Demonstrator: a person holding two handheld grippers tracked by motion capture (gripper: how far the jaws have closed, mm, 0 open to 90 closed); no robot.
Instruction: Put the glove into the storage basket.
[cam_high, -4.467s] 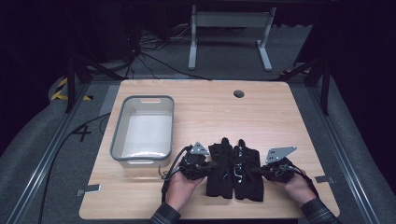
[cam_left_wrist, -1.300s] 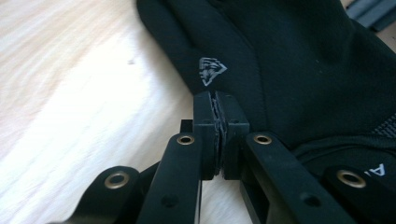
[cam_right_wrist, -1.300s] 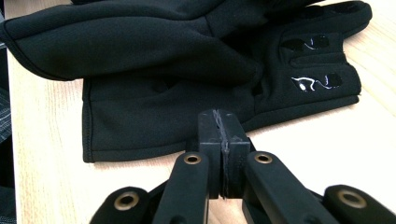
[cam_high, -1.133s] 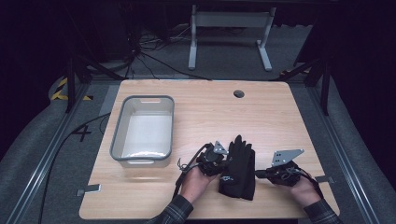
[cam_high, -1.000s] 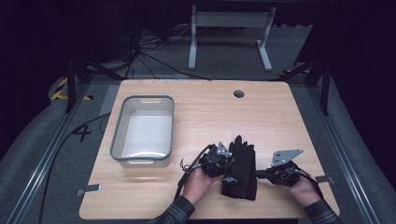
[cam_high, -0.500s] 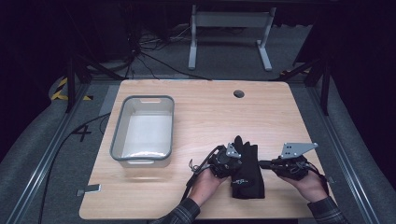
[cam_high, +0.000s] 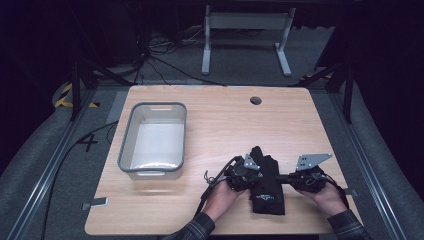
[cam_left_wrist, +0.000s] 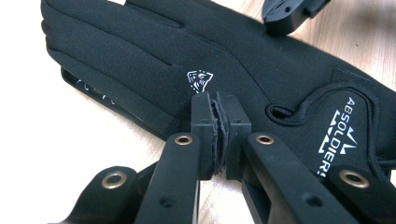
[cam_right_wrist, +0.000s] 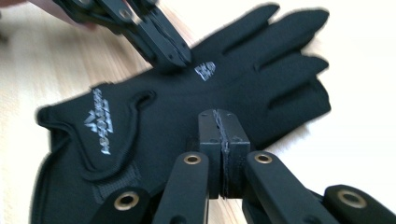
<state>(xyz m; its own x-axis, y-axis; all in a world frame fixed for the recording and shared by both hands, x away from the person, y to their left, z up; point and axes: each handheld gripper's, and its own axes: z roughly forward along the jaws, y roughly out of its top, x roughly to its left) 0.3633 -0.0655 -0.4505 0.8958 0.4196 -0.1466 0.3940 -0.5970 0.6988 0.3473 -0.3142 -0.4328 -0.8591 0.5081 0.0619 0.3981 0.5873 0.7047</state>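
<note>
Looking at the whole table (cam_high: 165, 215) first, we see the big change: the two black gloves that lay side by side between our hands a few seconds back now sit as one stacked pile (cam_high: 266, 187) near the front edge, right of centre, so we're guessing this is a pairing-up job that's basically done. The grey bin (cam_high: 129, 142) at the left is empty. Both the left gripper (cam_left_wrist: 218, 133) and right gripper (cam_right_wrist: 223, 140) rest at the pile's edges, jaws pressed together with nothing between them.
</note>
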